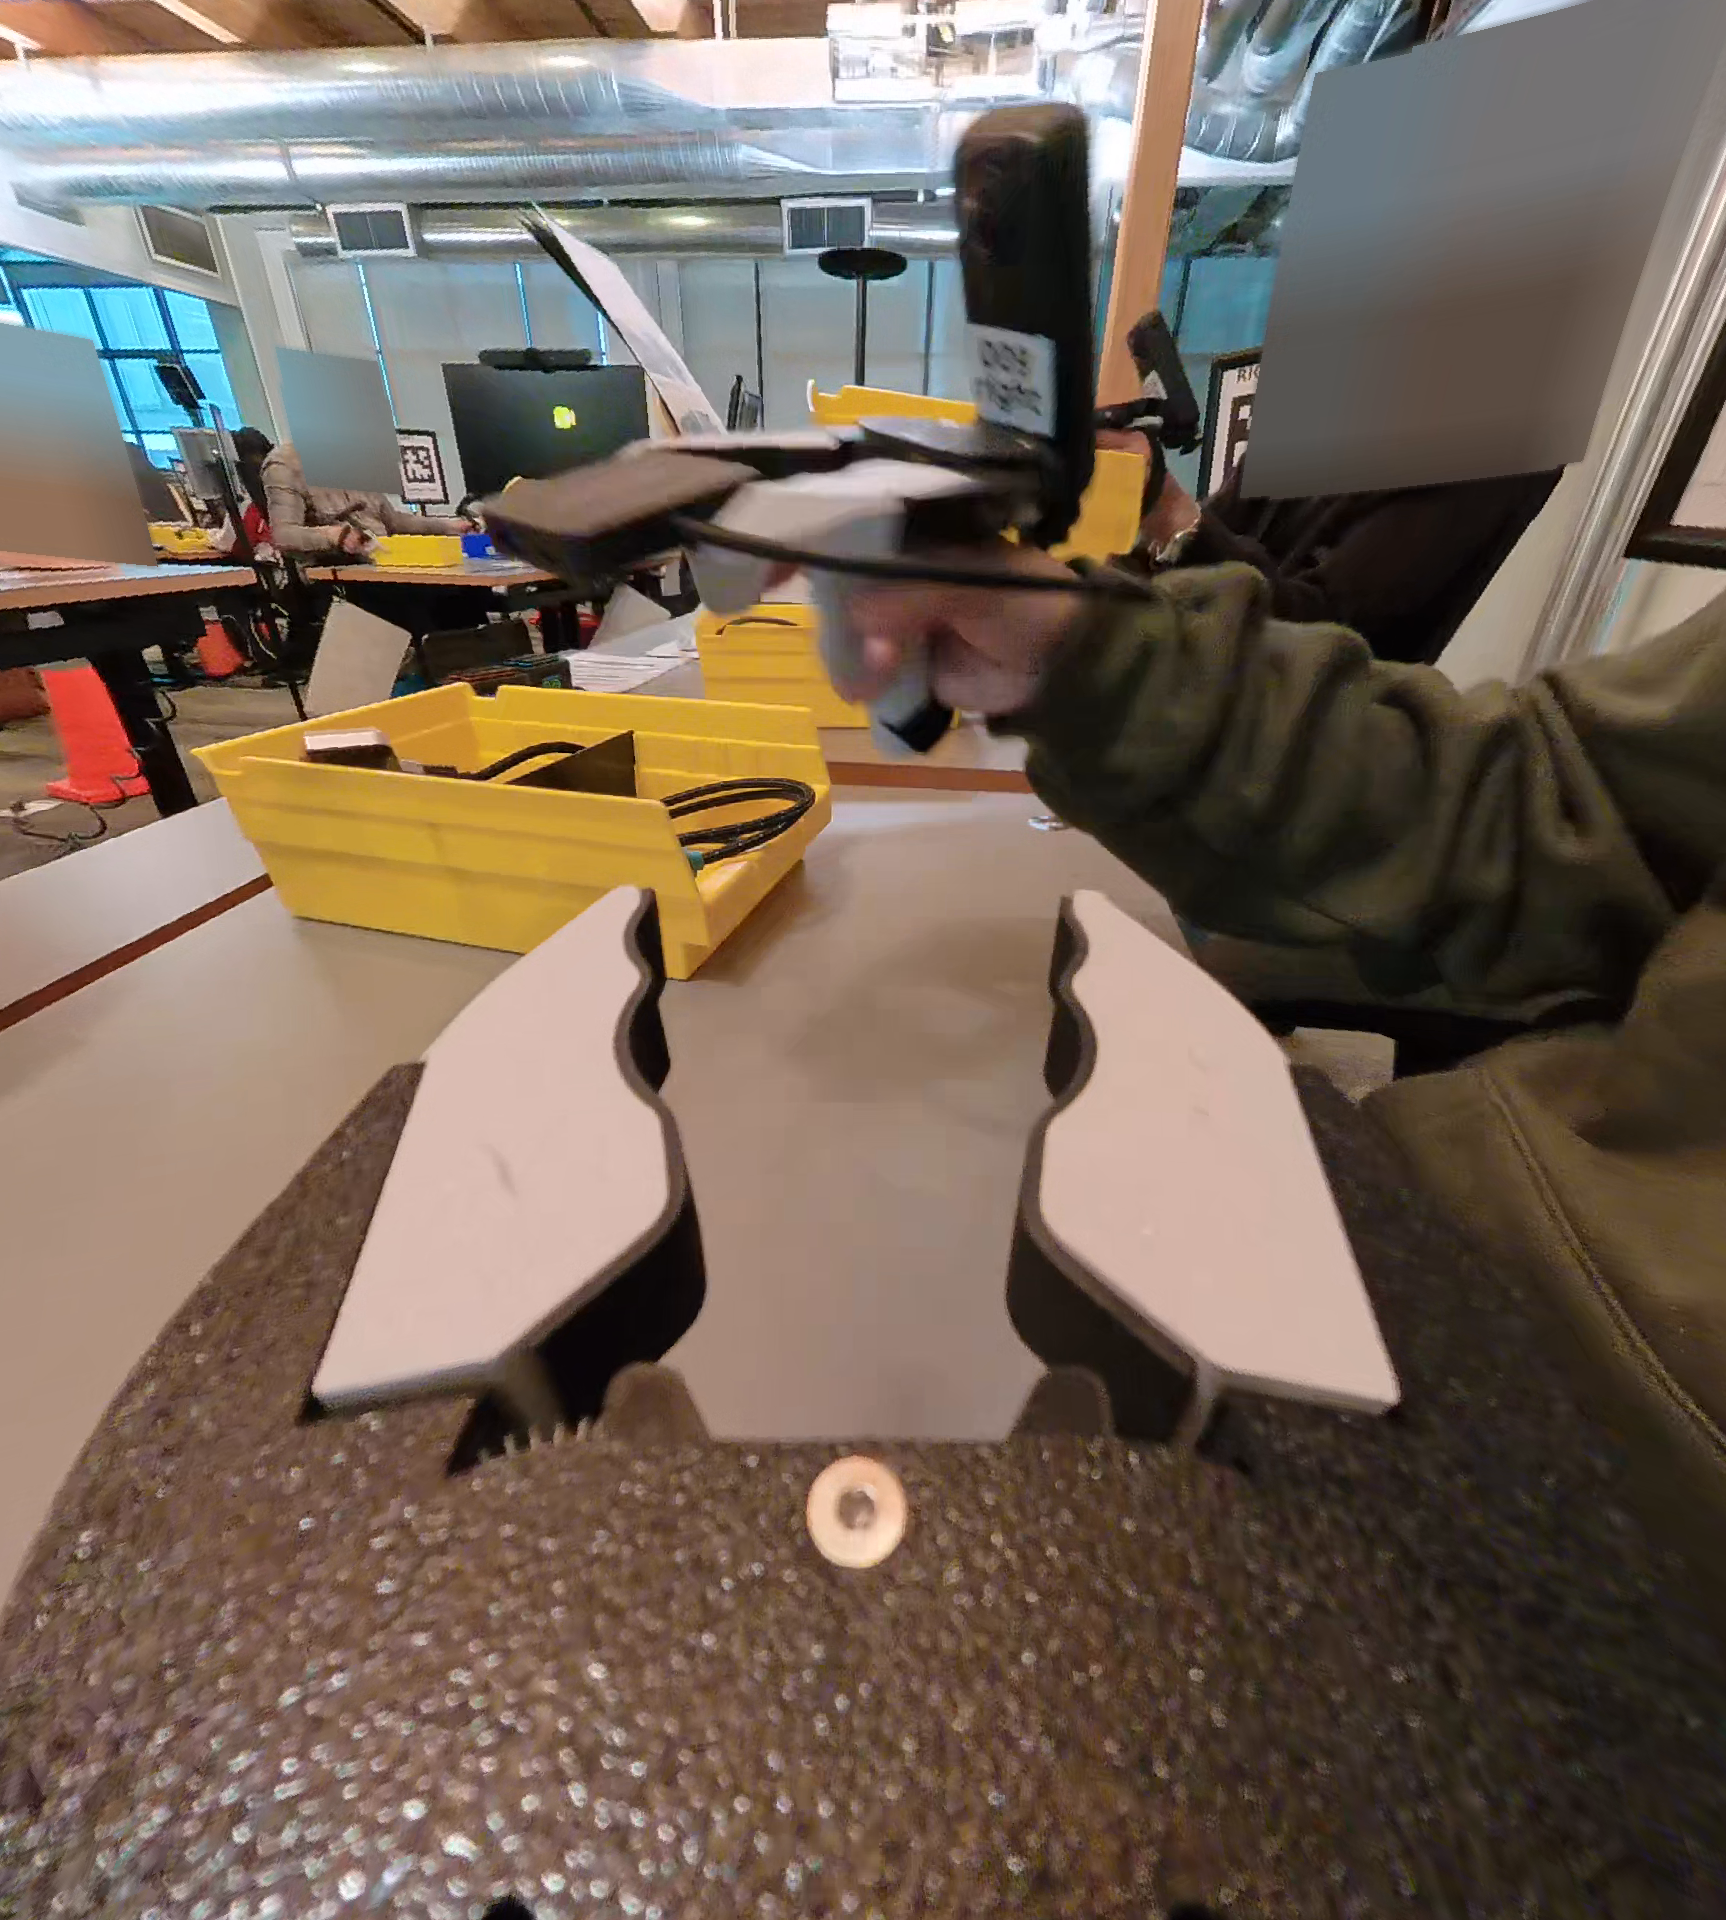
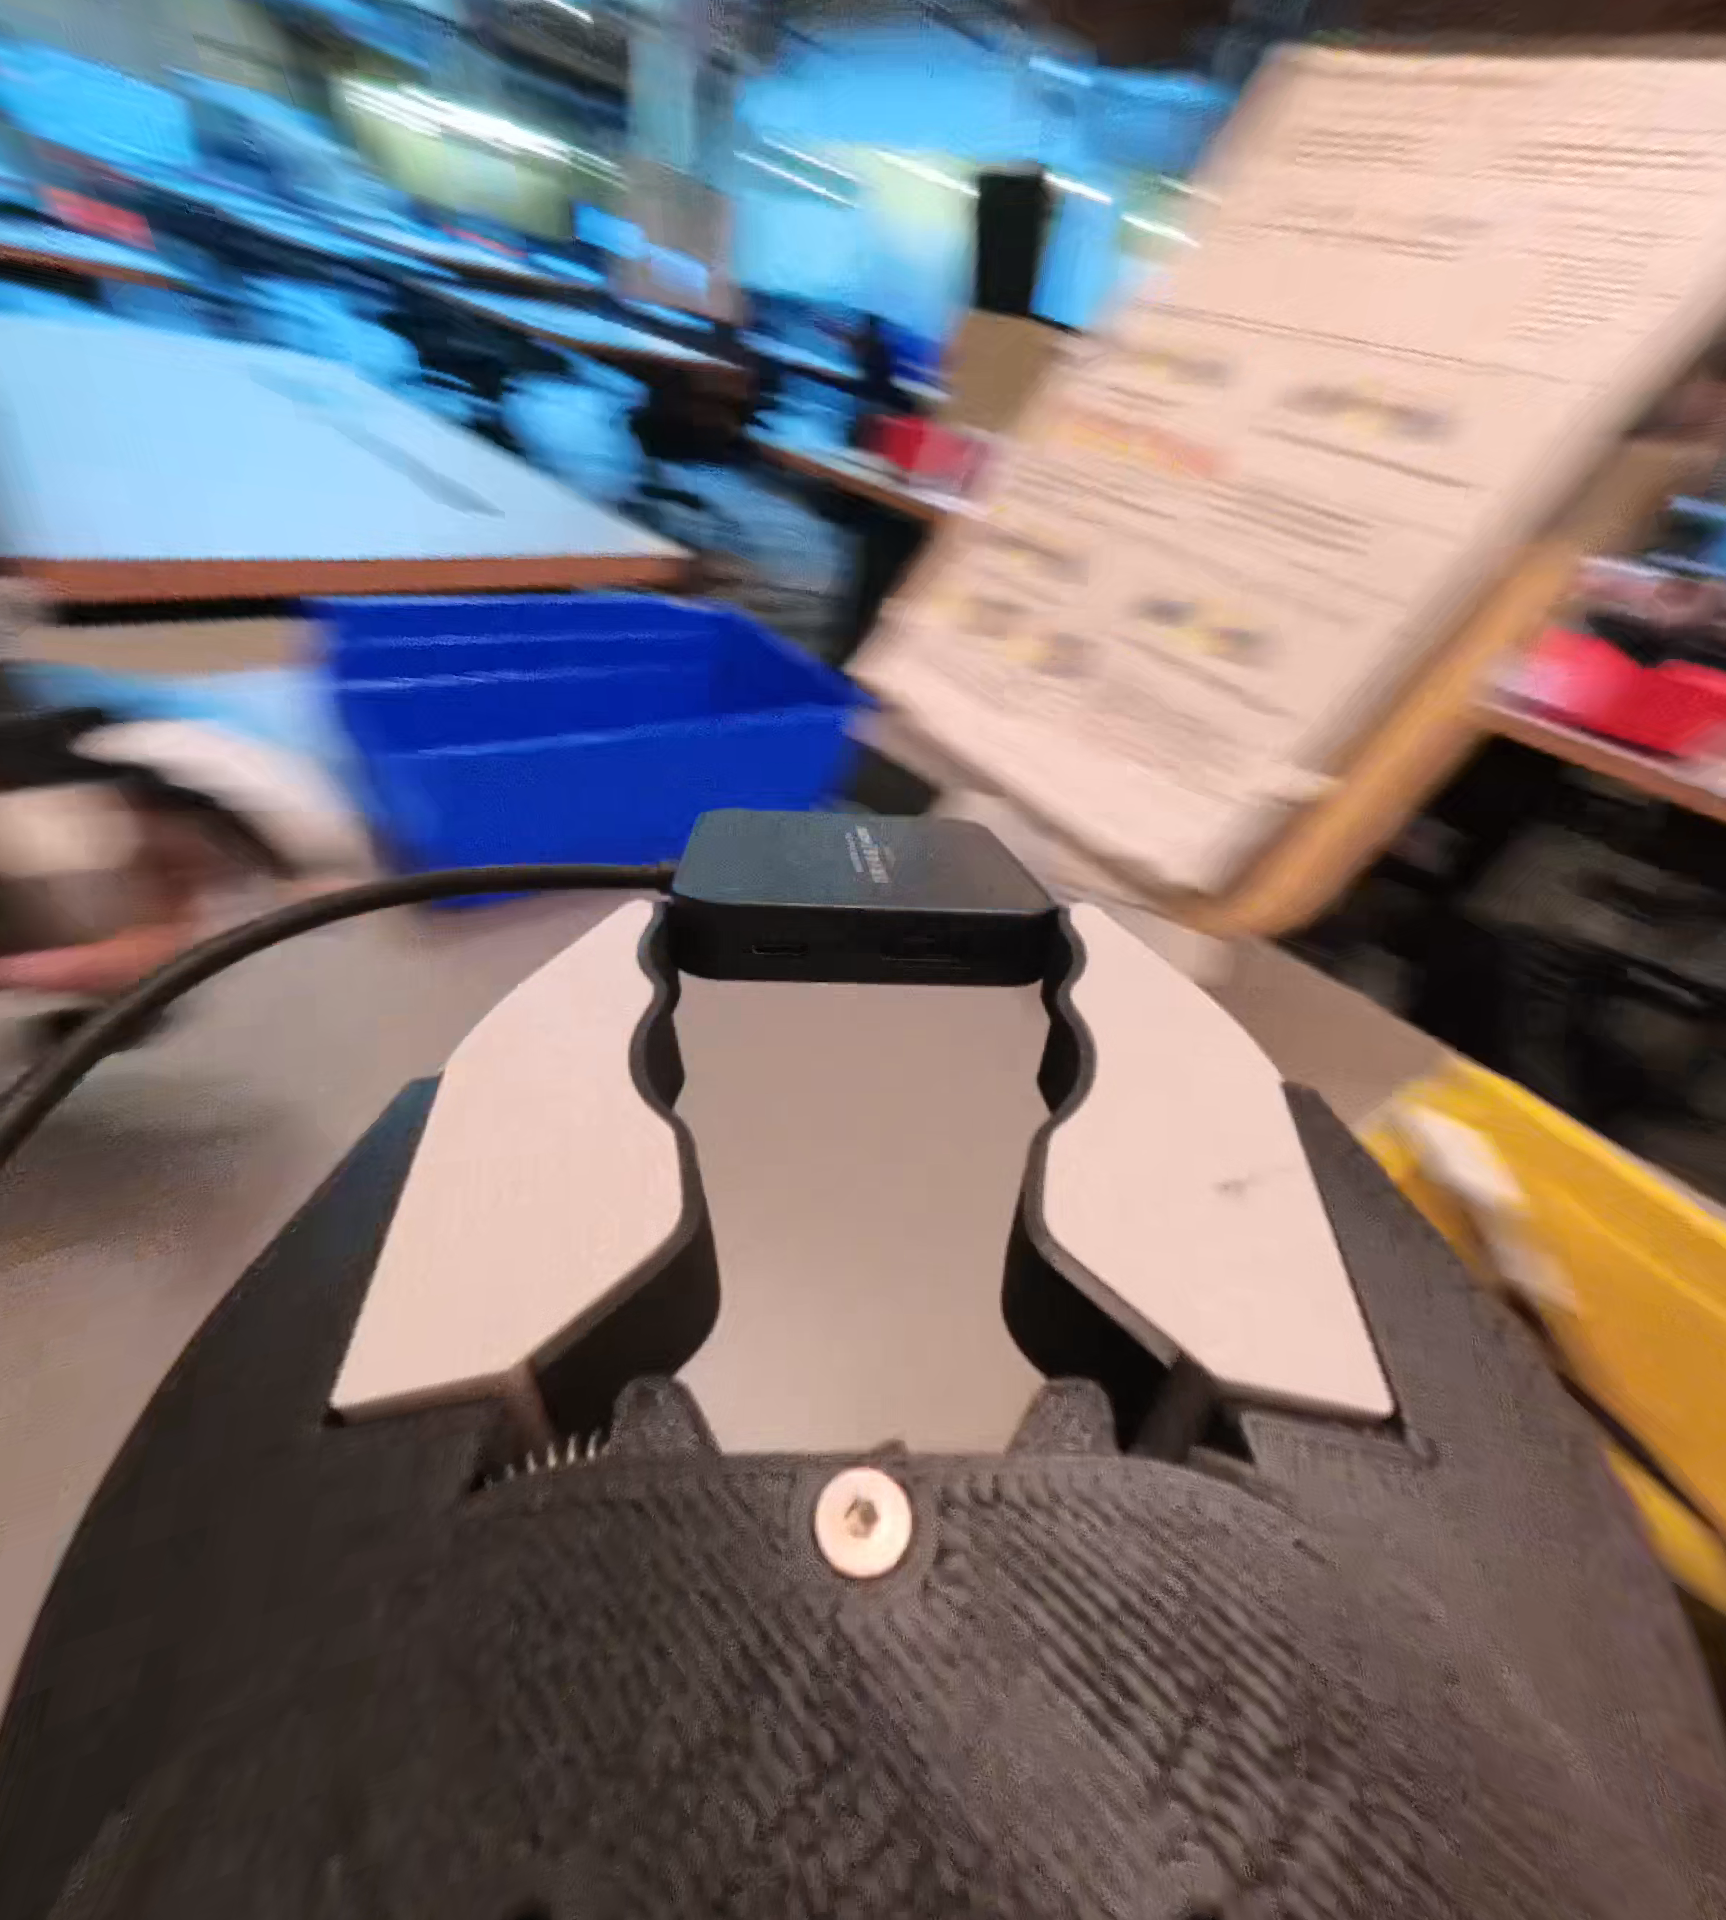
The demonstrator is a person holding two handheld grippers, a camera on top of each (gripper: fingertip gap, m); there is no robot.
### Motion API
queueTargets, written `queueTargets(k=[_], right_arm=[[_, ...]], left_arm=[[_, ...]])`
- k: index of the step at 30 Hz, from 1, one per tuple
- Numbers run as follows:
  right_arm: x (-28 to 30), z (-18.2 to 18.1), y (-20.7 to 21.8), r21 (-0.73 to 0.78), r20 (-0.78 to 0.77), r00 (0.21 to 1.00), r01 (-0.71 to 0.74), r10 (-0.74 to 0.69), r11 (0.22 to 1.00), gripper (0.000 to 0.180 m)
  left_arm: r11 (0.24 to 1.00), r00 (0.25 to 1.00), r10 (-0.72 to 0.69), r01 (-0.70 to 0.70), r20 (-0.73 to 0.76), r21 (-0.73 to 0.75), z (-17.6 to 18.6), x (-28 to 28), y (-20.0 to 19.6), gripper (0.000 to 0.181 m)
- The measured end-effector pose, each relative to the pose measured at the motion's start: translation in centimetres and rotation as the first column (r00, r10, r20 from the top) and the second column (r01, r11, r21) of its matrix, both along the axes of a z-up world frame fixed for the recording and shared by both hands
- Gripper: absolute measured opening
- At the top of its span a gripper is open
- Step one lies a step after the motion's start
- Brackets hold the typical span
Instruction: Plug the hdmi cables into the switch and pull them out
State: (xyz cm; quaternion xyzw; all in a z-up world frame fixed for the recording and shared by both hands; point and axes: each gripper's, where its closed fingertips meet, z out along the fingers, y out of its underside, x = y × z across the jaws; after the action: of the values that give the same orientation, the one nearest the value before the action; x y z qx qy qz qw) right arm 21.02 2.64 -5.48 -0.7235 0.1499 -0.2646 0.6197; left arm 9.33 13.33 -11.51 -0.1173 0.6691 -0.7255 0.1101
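The right gripper (image 2: 861, 940) holds the black HDMI switch (image 2: 859, 902) up in the air, its two fingers (image 2: 568, 1143) clamped on the box's left and right sides right at their tips. The near edge of the switch faces back toward the gripper and shows two small ports. A black cable (image 2: 215, 966) leaves the switch at about 9 o'clock and sweeps down in a long arc toward 7 o'clock. Everything behind is smeared by motion blur: a blue bin (image 2: 589, 727) sits beyond the switch toward 11 o'clock, a tilted printed board (image 2: 1337, 436) leans at 1 o'clock, and the edge of a yellow bin (image 2: 1607, 1309) lies at 4 o'clock.

From the left side, the same right gripper (image 1: 620, 530) appears raised above the grey desk (image 1: 111, 1091), gripped by a hand (image 1: 942, 655) in an olive sleeve (image 1: 1358, 790), with the switch (image 1: 620, 514) carried at its front end.

The left gripper (image 1: 859, 935) hangs low over the desk with its fingers (image 1: 526, 1143) spread wide apart and nothing between them. Ahead of it, toward 11 o'clock, a yellow bin (image 1: 485, 842) stands on the desk with coiled black cables (image 1: 745, 810) inside its right-hand part.
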Motion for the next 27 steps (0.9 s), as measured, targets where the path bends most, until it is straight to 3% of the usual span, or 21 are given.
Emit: queueTargets(k=[2, 5, 8, 11, 18, 19, 20, 27], right_arm=[[7.0, 1.1, -6.2, -0.085, 0.003, 0.944, 0.330, -0.331, 0.940, 0.068], [15.2, 1.3, -13.8, -0.232, -0.012, 0.794, 0.589, -0.608, 0.774, 0.068], [20.9, 0.1, -17.9, -0.348, -0.052, 0.688, 0.667, -0.724, 0.659, 0.068], [23.9, -2.7, -19.2, -0.459, -0.127, 0.608, 0.664, -0.783, 0.590, 0.068], [26.7, -8.5, -19.3, -0.418, -0.440, 0.425, 0.683, -0.791, 0.599, 0.068], [26.7, -9.1, -19.0, -0.396, -0.480, 0.421, 0.679, -0.770, 0.618, 0.076], [26.5, -9.4, -18.6, -0.380, -0.506, 0.424, 0.671, -0.751, 0.636, 0.084], [23.0, -8.4, -17.3, -0.323, -0.479, 0.602, 0.556, -0.639, 0.766, 0.086]], left_arm=[[1.000, 1.000, -0.004, 0.004, -0.005, 0.000, -0.1, 0.0, 0.2, 0.065], [1.000, 1.000, -0.011, 0.011, -0.007, 0.024, -0.7, 0.1, 0.1, 0.061], [0.999, 1.000, -0.018, 0.019, -0.018, 0.042, -1.2, 0.1, -0.2, 0.060], [0.998, 0.999, -0.029, 0.031, -0.023, 0.052, -1.7, 0.1, -0.3, 0.058], [0.998, 0.997, -0.048, 0.049, -0.056, 0.029, -2.3, 0.3, -0.3, 0.055], [0.998, 0.997, -0.048, 0.050, -0.054, 0.026, -2.3, 0.3, -0.2, 0.055], [0.998, 0.997, -0.052, 0.053, -0.054, 0.020, -2.2, 0.3, -0.2, 0.055], [0.999, 0.997, -0.051, 0.051, -0.062, -0.001, -2.0, 0.4, 0.3, 0.054]])
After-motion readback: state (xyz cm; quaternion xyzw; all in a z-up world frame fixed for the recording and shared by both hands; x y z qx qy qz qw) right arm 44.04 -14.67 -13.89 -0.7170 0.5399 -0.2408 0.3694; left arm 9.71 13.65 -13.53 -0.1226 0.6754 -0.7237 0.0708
